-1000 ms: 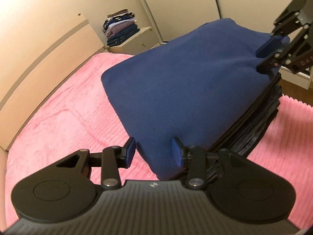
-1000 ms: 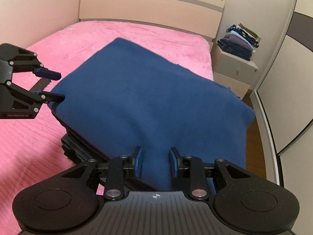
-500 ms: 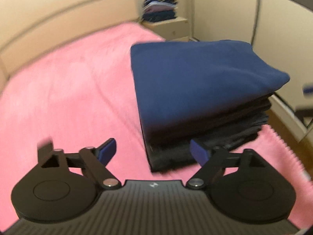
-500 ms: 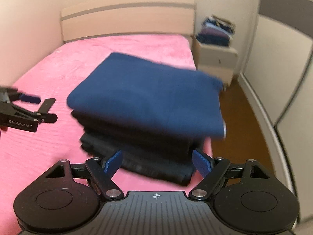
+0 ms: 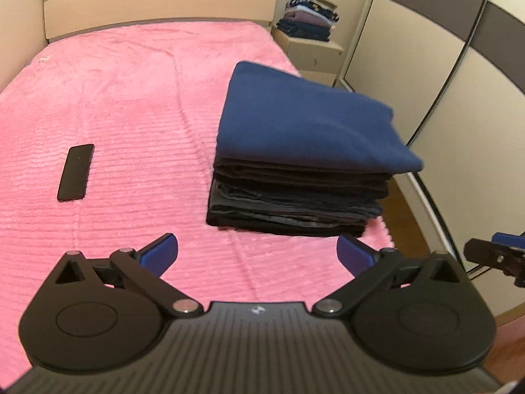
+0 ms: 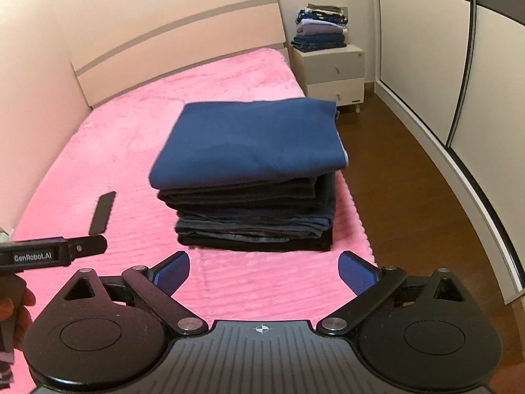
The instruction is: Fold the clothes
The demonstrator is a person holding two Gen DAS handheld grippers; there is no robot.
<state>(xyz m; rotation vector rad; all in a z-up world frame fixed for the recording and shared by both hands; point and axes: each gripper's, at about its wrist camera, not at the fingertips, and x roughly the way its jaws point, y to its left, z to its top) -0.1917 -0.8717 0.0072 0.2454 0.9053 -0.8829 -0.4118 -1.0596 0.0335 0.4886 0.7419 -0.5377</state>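
Both tongs, left tongs and right tongs, are opening wide with nothing between them, because the blue top already lies folded on the pile.

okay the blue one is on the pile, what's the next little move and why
Probably draw both hands back toward you. The folded blue garment lies flat on the stack, the left gripper and right gripper are opening with nothing between them, and no unfolded garment shows on the bed.
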